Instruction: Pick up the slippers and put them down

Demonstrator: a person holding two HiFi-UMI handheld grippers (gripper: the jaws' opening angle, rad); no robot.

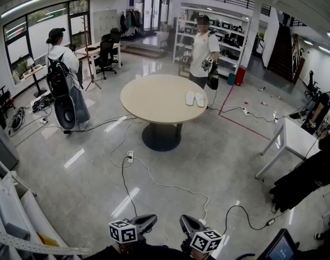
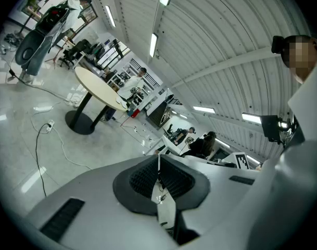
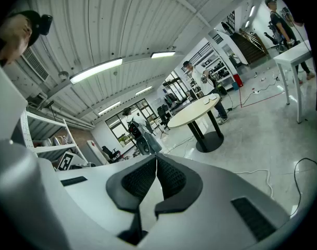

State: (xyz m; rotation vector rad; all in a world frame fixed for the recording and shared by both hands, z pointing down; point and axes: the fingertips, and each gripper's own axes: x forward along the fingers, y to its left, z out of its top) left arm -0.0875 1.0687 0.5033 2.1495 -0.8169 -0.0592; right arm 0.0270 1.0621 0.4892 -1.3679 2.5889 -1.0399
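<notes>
In the head view, the pair of white flat slippers (image 1: 195, 98) lies side by side on the right part of a round beige table (image 1: 148, 103) on a dark pedestal. The table is well apart from both tools, across an open stretch of glossy grey floor (image 1: 208, 161) crossed by cables. The slippers' long axes run away from the viewer, toward a person in a white shirt (image 1: 204, 50) standing just beyond the table. At the bottom edge, the left gripper (image 1: 146, 221) and the right gripper (image 1: 188, 223) point forward. The slippers sit ahead and slightly right, so the right gripper looks a little nearer. In the left gripper view, the black ribbed pads meet with nothing between them, and the table is far off. In the right gripper view, the pads are likewise pressed together and empty, and the slippers are too small to make out.
</notes>
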